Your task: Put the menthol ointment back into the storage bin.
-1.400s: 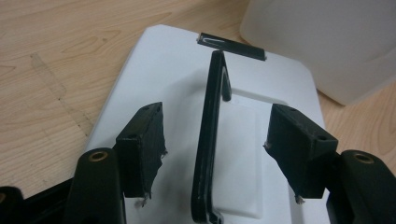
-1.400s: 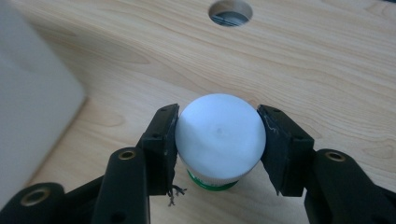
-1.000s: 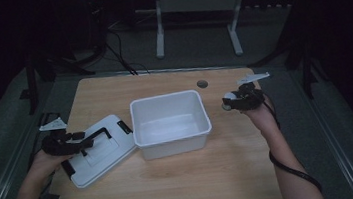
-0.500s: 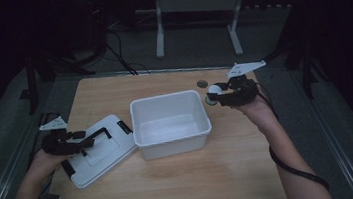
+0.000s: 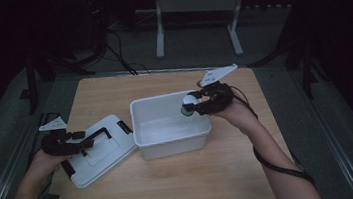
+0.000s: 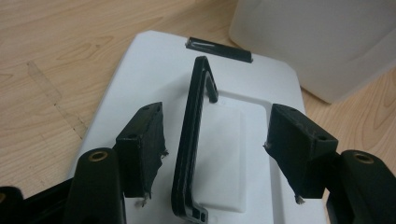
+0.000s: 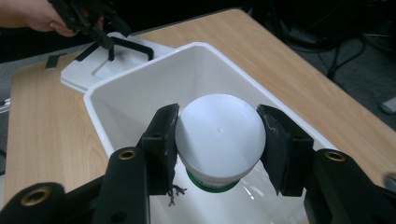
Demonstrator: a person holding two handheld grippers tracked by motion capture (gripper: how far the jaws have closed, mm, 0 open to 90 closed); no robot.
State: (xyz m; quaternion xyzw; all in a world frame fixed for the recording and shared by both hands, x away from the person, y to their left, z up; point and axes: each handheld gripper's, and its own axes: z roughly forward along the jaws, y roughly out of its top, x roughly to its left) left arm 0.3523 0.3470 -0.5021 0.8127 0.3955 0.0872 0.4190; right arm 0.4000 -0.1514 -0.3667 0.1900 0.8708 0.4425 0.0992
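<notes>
**Right gripper view: white-capped jar held over the open bin**

Right gripper view has the right gripper (image 7: 219,135) clamped on a small jar (image 7: 219,137): both black pads press the sides of its round white cap, and a green band shows just under the cap. The jar hangs above the inside of the white bin (image 7: 116,100), close to the bin's right wall. From the high view, that gripper (image 5: 196,105) sits over the bin's far right corner, and the bin (image 5: 169,143) stands at the middle of the wooden table (image 5: 184,189).

Left gripper view shows the left gripper (image 6: 212,135) with its jaws apart, one on each side of the black handle (image 6: 191,140) of the white lid (image 6: 130,74), touching neither side of it. The lid lies flat on the table just left of the bin, near the table's left edge, with its handle raised.
</notes>
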